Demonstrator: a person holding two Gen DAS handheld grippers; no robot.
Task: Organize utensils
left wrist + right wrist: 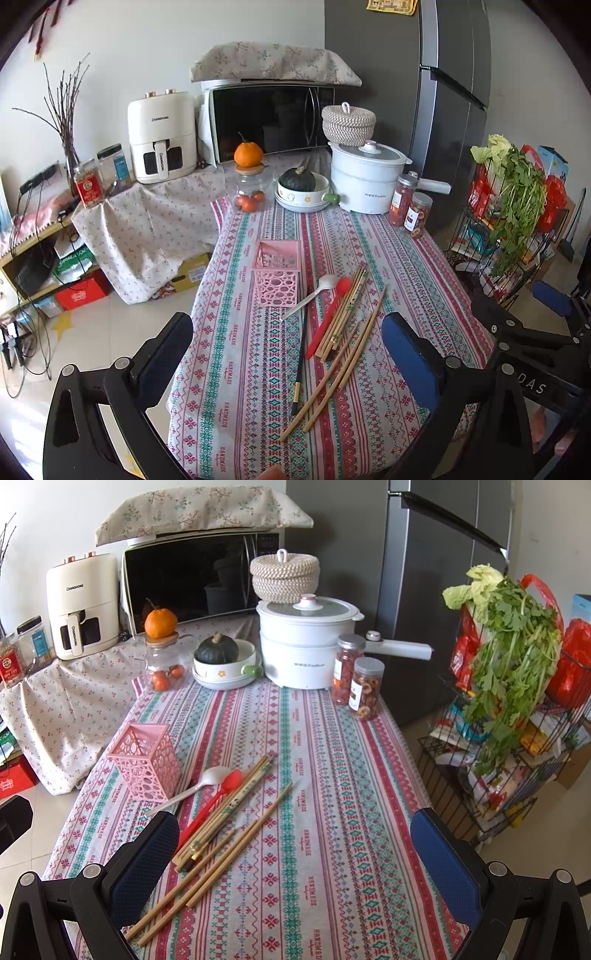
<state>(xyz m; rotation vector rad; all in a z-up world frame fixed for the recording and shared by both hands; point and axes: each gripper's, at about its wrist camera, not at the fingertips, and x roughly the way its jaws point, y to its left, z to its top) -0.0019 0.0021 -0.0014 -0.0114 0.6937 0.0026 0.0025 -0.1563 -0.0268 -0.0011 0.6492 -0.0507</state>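
Both claws, left claw [286, 354] and right claw [295, 853], gape wide and empty. Chopsticks [207, 853] lie crossed on the surface; grabbing one may drag its neighbours. Light pink holder [146, 762] could tip.

The right gripper [295, 867] hangs wide apart and empty above the patterned worktop [332, 812]. Near its left finger lie bamboo chopsticks [221, 834], a red spoon [218, 797] and a white spoon [195, 786] in a loose pile. A pink holder [146, 760] stands upright just beside them
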